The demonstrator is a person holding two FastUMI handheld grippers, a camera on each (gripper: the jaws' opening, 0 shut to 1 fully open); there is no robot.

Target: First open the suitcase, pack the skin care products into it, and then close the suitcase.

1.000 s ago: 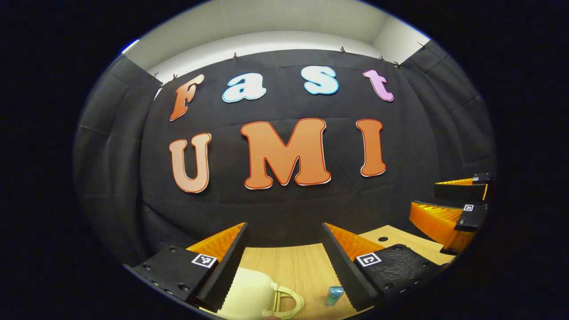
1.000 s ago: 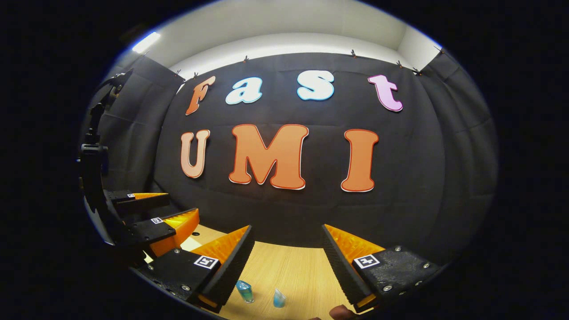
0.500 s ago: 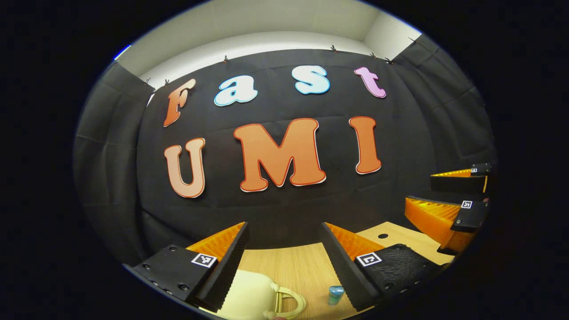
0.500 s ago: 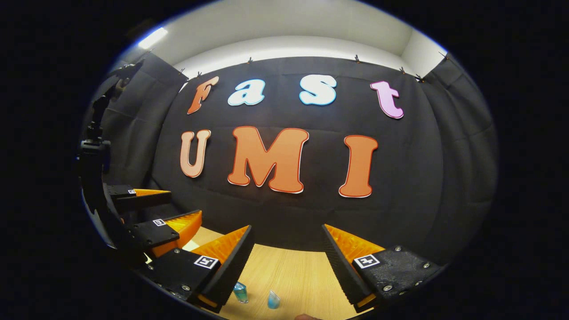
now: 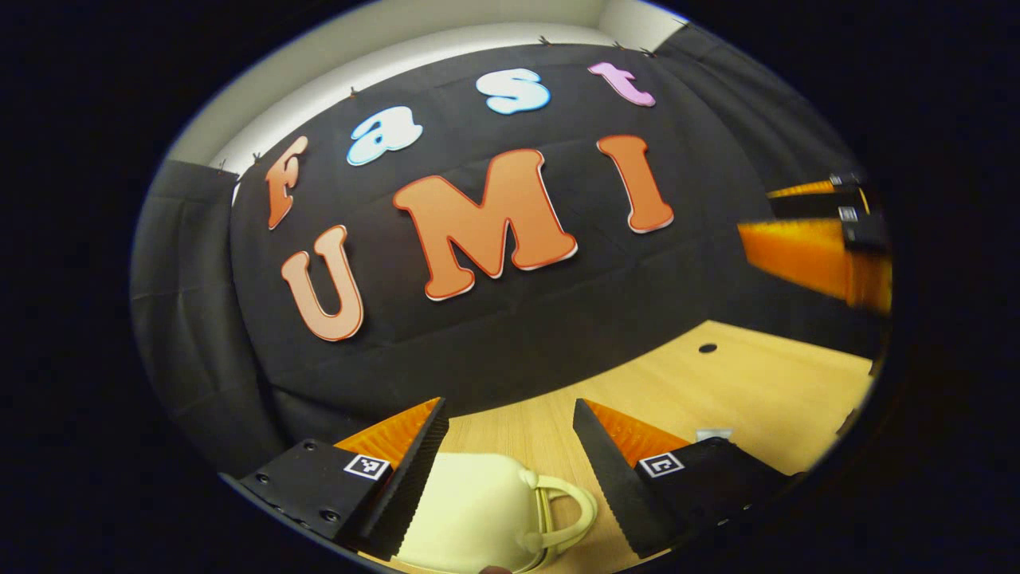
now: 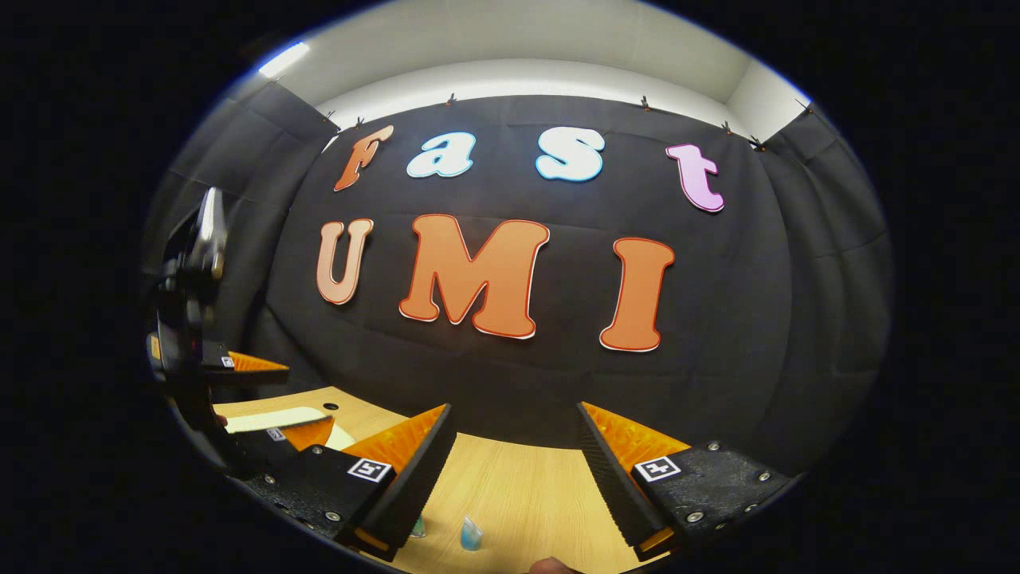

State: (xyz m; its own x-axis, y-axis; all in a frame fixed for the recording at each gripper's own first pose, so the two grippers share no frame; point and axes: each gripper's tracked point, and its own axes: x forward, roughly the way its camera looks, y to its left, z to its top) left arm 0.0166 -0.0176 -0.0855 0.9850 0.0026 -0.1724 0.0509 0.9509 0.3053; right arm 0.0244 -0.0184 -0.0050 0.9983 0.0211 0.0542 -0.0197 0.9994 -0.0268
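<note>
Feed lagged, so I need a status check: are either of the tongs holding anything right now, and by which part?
Nothing is held. The left tongs stand open above the cream suitcase and its handle; the right tongs stand open above the table.

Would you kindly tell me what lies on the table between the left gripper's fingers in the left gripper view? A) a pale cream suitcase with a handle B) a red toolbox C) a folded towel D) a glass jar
A: the pale cream suitcase, its handle toward the right finger, sits on the wooden table between the open left gripper fingers.

One cream suitcase (image 5: 478, 510) sits on the counter (image 5: 765, 391). Two small blue skin care bottles (image 6: 471, 534) stand there. Two claws (image 5: 506, 446) are present.
</note>
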